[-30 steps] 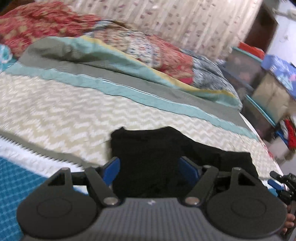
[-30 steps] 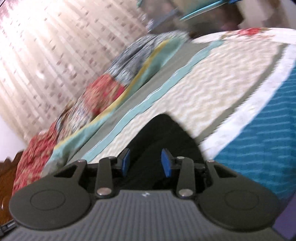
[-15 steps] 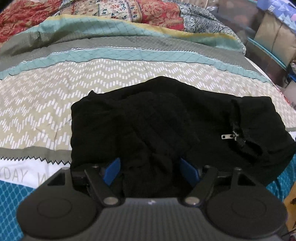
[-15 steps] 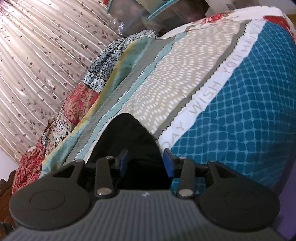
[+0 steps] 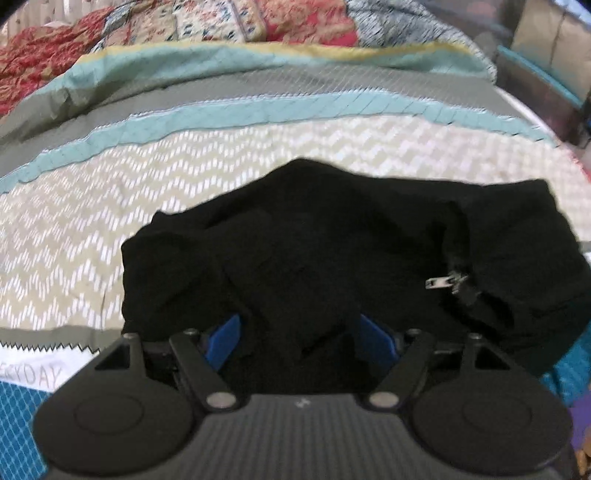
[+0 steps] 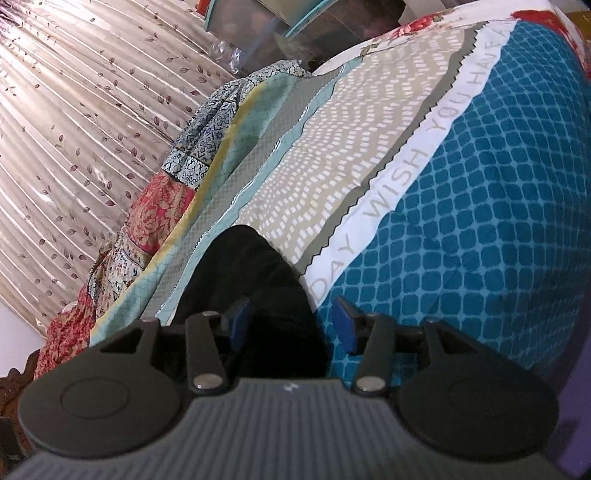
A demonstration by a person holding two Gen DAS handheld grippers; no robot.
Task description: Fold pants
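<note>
The black pants [image 5: 332, 251] lie bunched in a folded heap on the patterned bedspread [image 5: 110, 206], with a silver zipper pull [image 5: 441, 282] showing at the right. My left gripper [image 5: 301, 338] is open, its blue pads [image 5: 221, 338] wide apart, with a hump of pants fabric between them. In the right wrist view a corner of the pants [image 6: 251, 280] lies on the bed. My right gripper [image 6: 291, 325] is open, with black fabric by its left pad and teal bedspread [image 6: 461, 240] under its right pad.
A rumpled patchwork quilt [image 5: 221, 22] lies along the far side of the bed. A leaf-print curtain [image 6: 74, 110] hangs behind it. Boxes and bins [image 5: 546, 48] stand off the bed's right end.
My right gripper's pads have spread apart, letting go of the pants corner. The left view has tilted down and closed in over the heap; its pads stay wide.
</note>
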